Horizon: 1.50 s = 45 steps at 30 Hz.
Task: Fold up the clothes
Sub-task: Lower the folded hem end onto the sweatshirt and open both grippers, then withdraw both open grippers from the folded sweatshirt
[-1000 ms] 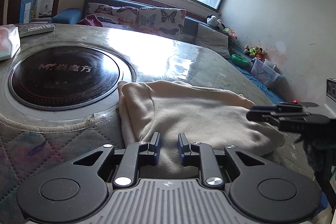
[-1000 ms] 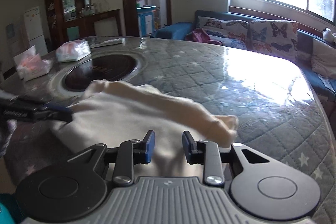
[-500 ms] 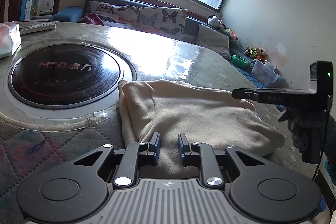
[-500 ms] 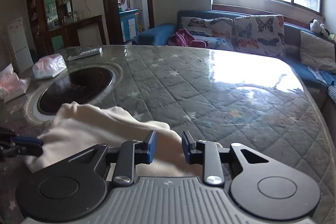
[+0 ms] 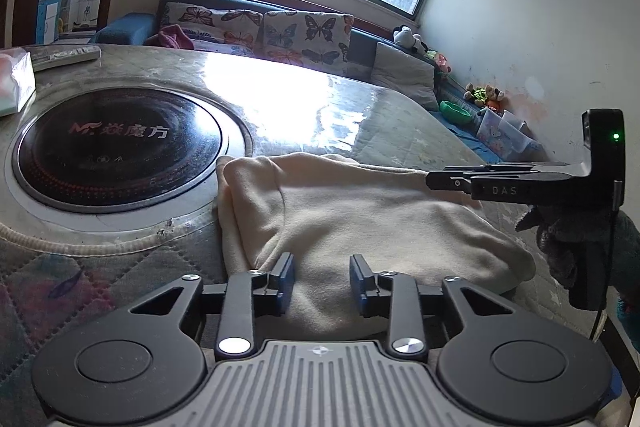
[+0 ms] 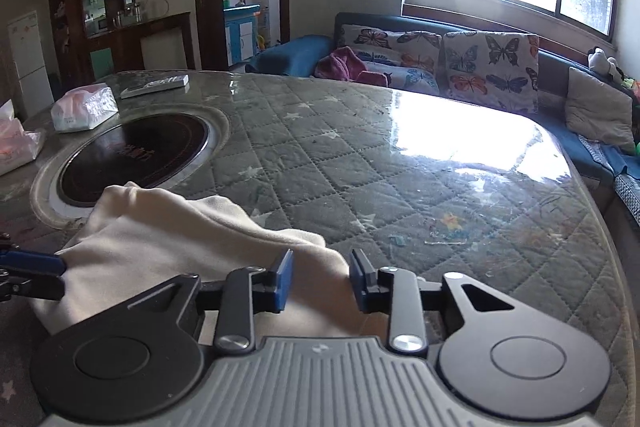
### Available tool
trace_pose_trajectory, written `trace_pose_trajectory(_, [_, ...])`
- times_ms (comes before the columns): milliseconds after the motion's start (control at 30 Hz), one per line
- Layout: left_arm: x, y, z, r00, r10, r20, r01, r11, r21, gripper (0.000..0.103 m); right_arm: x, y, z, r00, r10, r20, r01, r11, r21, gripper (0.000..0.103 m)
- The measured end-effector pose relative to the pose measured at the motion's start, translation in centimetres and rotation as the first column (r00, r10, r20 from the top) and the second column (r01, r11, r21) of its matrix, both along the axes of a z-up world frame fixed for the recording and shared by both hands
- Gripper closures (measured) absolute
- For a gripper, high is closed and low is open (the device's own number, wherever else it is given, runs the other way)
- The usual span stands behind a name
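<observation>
A cream fleece garment (image 5: 360, 211) lies folded in a bundle on the quilted round table (image 5: 120, 275), next to the black induction hob (image 5: 116, 143). My left gripper (image 5: 320, 277) is open and empty, its fingers over the garment's near edge. My right gripper (image 6: 320, 279) is open and empty, hovering over the garment's right end (image 6: 168, 239). The right gripper also shows in the left wrist view (image 5: 452, 183), side on, above the garment's far right side. The left gripper's blue fingertips (image 6: 36, 263) show at the left edge of the right wrist view.
The table (image 6: 400, 187) has a glossy cover with window glare. A tissue pack (image 6: 84, 107), a remote (image 6: 156, 86) and a plastic bag (image 6: 16, 147) lie at its far side. A sofa with butterfly cushions (image 6: 440, 59) stands beyond the table.
My right gripper has risen and turned right, so less of the garment is under it. Both grippers' fingers have opened wider. The garment has stayed put.
</observation>
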State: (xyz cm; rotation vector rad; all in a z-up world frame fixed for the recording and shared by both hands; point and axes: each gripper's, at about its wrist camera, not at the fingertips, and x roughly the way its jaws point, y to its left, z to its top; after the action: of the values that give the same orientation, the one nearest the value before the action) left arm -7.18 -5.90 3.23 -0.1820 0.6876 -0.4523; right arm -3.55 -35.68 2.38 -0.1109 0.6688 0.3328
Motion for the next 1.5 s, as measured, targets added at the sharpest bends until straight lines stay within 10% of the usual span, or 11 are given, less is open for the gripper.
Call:
trace_pose_trajectory(500, [-0.4, -1.3, 1.2, 0.999, 0.035, 0.005, -0.035, 0.998, 0.055, 0.039, -6.5, 0.7, -0.1, 1.000, 0.002, 0.029, -0.002, 1.000, 0.005, 0.028])
trace_pose_trajectory(1500, [-2.3, -1.0, 0.8, 0.997, 0.078, 0.014, -0.079, 0.991, 0.111, 0.013, -10.7, 2.8, -0.8, 0.995, -0.012, 0.095, 0.020, 0.996, -0.087, 0.000])
